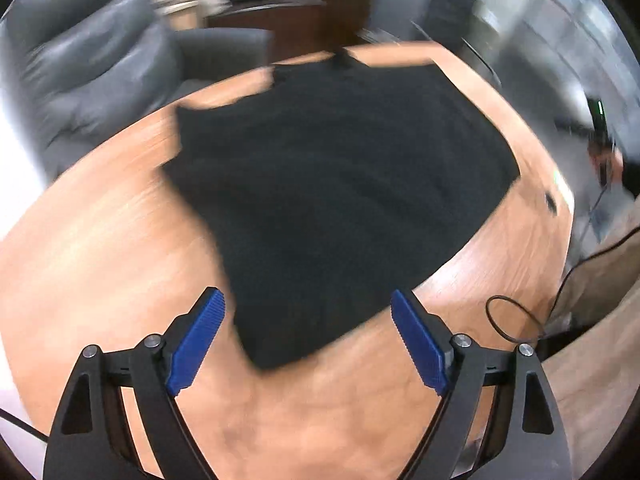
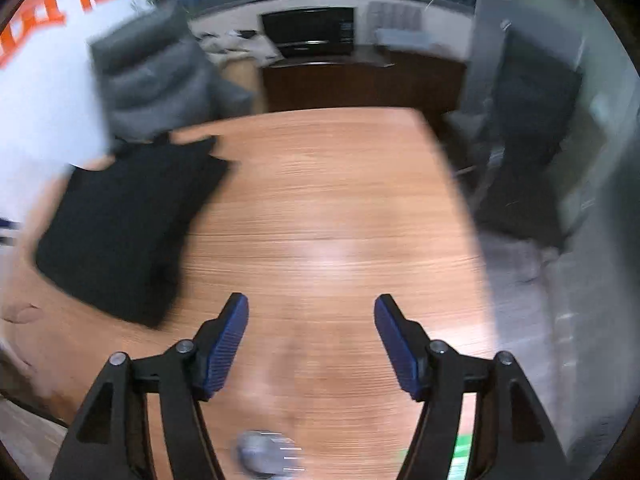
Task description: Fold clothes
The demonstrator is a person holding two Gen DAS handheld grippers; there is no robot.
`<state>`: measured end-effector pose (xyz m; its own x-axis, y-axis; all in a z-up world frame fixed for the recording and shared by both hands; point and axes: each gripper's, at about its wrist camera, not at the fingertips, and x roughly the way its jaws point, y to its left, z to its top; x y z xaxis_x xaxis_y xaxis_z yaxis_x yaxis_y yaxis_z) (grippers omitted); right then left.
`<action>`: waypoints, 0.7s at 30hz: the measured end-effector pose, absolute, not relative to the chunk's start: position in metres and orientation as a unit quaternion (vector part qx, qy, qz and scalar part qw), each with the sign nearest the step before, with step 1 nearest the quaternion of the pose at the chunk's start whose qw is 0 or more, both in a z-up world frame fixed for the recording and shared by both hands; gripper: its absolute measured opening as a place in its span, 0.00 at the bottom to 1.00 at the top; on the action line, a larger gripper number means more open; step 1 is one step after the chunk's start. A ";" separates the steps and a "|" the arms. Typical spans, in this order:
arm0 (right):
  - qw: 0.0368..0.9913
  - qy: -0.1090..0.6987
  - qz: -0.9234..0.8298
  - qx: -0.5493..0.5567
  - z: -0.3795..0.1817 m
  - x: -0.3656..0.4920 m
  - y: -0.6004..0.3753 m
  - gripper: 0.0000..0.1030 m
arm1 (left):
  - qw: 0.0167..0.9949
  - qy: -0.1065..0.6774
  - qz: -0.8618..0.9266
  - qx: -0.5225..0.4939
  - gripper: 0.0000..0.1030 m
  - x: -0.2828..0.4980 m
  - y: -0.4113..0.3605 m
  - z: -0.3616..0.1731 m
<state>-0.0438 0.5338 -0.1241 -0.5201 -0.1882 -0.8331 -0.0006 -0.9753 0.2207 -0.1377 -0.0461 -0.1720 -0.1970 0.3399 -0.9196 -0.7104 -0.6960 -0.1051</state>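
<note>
A black garment (image 1: pixel 340 200) lies spread flat on the wooden counter (image 1: pixel 100 248), its shape roughly rectangular with narrower strap-like parts at the far end. Both views are smeared with motion blur, so finer detail of the cloth cannot be made out.

In the left wrist view the left gripper (image 1: pixel 308 332) hangs above the near edge of the garment, its blue-padded fingers (image 1: pixel 198 340) spread wide and holding nothing — the near corner of the cloth shows in the gap between them. A thin dark cable loop (image 1: pixel 514 318) lies on the counter to the right of that gripper. A grey padded armchair (image 1: pixel 88 64) stands beyond the counter's far left side.

In the right wrist view the right gripper (image 2: pixel 312 340) is over bare wood, well apart from the garment (image 2: pixel 124 224), which sits toward the counter's (image 2: pixel 328 200) left side. Its fingers (image 2: pixel 226 348) are likewise spread apart and empty. A blurred grey object (image 2: pixel 264 456) lies on the counter close below this gripper; what it is cannot be told. Beyond the far edge stand the grey armchair (image 2: pixel 156 76) and a dark wooden cabinet (image 2: pixel 360 84) with a black screen (image 2: pixel 308 30) on top.
</note>
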 end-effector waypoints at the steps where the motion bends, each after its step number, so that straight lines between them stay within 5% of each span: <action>1: 0.065 -0.113 -0.865 0.484 -0.129 -0.044 0.529 0.70 | 0.370 0.199 0.742 -0.522 0.84 -0.142 -0.025 -0.181; 8: 0.131 -0.225 -0.849 0.461 -0.164 -0.047 0.498 0.70 | 0.473 0.334 0.663 -0.474 0.84 -0.167 0.095 -0.244; 12: 0.118 -0.244 -0.848 0.455 -0.190 -0.064 0.487 0.73 | 0.507 0.324 0.660 -0.450 0.85 -0.180 0.118 -0.253; 17: 0.103 -0.234 -0.861 0.439 -0.205 -0.073 0.470 0.80 | 0.523 0.308 0.662 -0.440 0.99 -0.189 0.120 -0.263; 20: 0.097 -0.215 -0.870 0.434 -0.204 -0.080 0.463 0.80 | 0.527 0.302 0.665 -0.434 1.00 -0.190 0.117 -0.267; 21: 0.103 -0.211 -0.867 0.438 -0.204 -0.083 0.459 0.73 | 0.528 0.302 0.666 -0.432 1.00 -0.189 0.116 -0.268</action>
<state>-0.0828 0.4594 -0.2038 -0.5942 -0.3644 -0.7170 -0.0065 -0.8893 0.4574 -0.1895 0.1163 -0.2683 -0.0702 0.4424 -0.8941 -0.9638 -0.2612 -0.0535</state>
